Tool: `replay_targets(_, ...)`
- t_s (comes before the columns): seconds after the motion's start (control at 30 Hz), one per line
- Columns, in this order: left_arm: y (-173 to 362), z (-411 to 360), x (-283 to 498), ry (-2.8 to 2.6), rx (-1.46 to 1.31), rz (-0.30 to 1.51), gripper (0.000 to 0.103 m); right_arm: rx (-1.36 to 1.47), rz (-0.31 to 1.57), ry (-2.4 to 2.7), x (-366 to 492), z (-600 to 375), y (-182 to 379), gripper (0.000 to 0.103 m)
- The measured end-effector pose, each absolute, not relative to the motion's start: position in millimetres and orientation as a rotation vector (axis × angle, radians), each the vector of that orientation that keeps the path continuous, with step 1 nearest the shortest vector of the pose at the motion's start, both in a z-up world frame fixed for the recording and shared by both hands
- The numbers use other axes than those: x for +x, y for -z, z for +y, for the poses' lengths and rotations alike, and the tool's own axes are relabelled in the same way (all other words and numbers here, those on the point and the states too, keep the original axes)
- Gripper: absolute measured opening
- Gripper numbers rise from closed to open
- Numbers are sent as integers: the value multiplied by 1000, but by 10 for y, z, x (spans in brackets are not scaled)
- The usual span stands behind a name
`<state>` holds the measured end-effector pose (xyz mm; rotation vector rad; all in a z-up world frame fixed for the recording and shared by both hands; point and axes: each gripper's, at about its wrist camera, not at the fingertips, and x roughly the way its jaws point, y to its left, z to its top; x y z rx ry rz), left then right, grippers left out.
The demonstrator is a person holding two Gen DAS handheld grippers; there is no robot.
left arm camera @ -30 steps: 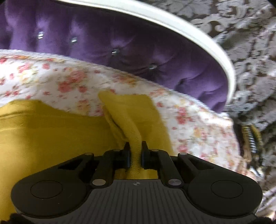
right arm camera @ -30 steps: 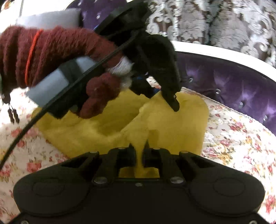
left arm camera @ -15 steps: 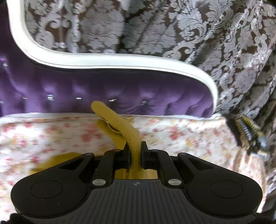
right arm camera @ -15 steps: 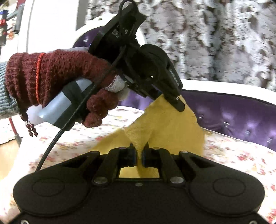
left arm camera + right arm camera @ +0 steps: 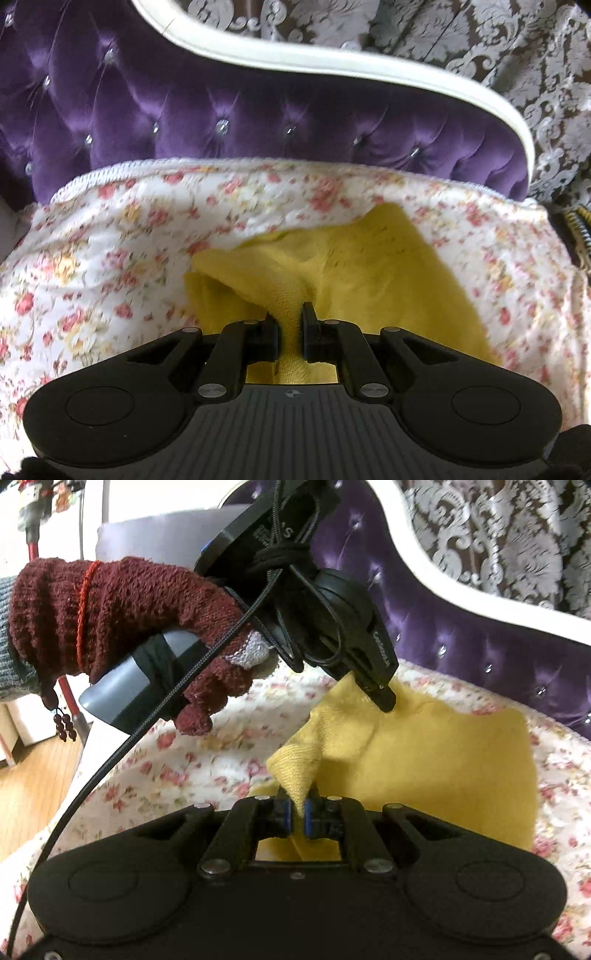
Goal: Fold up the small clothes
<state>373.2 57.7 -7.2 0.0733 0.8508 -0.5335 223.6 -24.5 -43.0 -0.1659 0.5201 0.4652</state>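
Observation:
A small yellow knit garment (image 5: 388, 266) lies on a floral bedspread (image 5: 110, 251). My left gripper (image 5: 290, 321) is shut on one edge of it, and the cloth bunches up between the fingers. In the right wrist view the same garment (image 5: 443, 768) spreads out to the right. My right gripper (image 5: 297, 808) is shut on a folded corner of it. The left gripper (image 5: 384, 701) shows there too, held by a hand in a maroon glove (image 5: 118, 616), pinching the garment's far edge just above the bed.
A purple tufted headboard (image 5: 221, 110) with a white rim (image 5: 369, 66) stands right behind the bed. A patterned curtain (image 5: 517, 535) hangs behind it. Wooden floor (image 5: 29, 786) lies off the bed's left side. A black cable (image 5: 147, 716) trails from the left gripper.
Both grippers, which had lifted the garment up in front of the headboard, have come down toward the bed. The cloth now lies partly on the bedspread, doubled over.

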Motion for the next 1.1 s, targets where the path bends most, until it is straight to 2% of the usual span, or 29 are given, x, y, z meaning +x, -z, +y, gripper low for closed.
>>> replay_targets(0.37, 263, 693, 4104, 506, -166, 877, 17, -206, 563, -472, 2069, -114, 529, 17)
replay_targets(0.57, 262, 634, 4308, 468, -233, 783, 17, -205, 570, -475, 2071, -105, 571, 19)
replay_targets(0.77, 289, 607, 4318, 418, -102, 759, 17, -210, 567, -483, 2058, -94, 601, 26)
replay_targets(0.87, 269, 633, 4331, 353, -13, 743, 17, -193, 561, -528, 2021, -144, 563, 47)
replay_targets(0.93, 186, 716, 4344, 305, 6, 713, 17, -157, 559, -596, 1974, -244, 491, 71)
replay_targets(1.07, -57, 826, 4268, 291, 4, 647, 18, -79, 518, -637, 1890, -562, 279, 72)
replay_targets(1.1, -119, 809, 4212, 310, 16, 633, 21, -50, 507, -623, 1911, -664, 227, 73)
